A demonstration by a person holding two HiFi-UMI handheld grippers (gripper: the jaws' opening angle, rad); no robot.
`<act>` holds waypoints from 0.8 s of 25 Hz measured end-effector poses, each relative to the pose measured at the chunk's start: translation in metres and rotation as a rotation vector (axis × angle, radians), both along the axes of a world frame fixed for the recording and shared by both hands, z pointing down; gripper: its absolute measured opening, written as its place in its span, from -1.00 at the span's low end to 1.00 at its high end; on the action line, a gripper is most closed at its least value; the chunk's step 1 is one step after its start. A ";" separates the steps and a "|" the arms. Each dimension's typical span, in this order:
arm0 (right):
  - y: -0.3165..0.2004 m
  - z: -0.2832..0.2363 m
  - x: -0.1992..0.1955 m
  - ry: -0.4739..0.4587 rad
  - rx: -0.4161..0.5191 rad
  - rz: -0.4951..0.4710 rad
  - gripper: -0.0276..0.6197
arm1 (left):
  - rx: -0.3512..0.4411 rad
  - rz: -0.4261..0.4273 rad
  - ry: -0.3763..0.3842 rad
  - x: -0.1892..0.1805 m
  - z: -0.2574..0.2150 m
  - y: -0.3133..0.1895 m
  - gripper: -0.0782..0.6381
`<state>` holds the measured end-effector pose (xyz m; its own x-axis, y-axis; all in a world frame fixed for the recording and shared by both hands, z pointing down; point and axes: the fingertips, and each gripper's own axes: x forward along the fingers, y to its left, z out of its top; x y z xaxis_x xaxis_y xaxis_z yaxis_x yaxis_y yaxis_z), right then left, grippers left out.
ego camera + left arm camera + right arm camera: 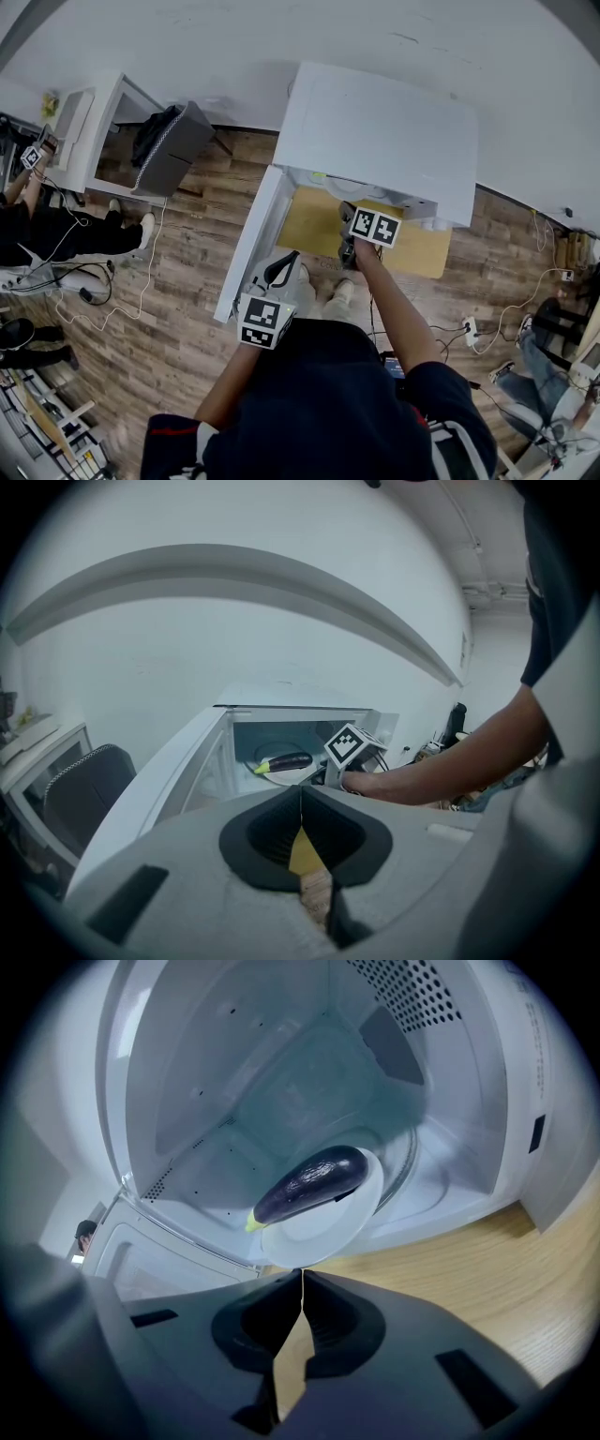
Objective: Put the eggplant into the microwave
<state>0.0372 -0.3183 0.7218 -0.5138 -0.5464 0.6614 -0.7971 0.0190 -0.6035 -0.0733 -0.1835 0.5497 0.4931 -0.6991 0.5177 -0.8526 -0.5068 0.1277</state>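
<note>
The right hand-held gripper (300, 1274) pinches the plate (323, 1234) rim at the microwave (281, 1082) mouth, its glossy, light eggplant (309, 1183) likely to roll if tilted; the left hand-held gripper (301, 795) is closed, empty.

A grey chair (173, 150) stands on a wood-plank floor (187, 281), a black garment (153, 127) draped over its back. Just left of the chair is a white desk (103, 122). Below the chair in the head view sits a person in black (66, 234), with cables (89, 295) nearby; a power strip (471, 330) lies far right
</note>
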 end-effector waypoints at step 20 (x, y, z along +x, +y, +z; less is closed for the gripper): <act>-0.026 0.002 0.006 0.027 0.008 0.012 -0.87 | -0.009 -0.023 -0.003 -0.002 0.000 -0.008 -0.73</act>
<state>0.0436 -0.3442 0.7234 -0.4889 -0.5580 0.6705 -0.8136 0.0143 -0.5813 -0.0758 -0.1915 0.5500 0.4750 -0.7060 0.5254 -0.8646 -0.4856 0.1290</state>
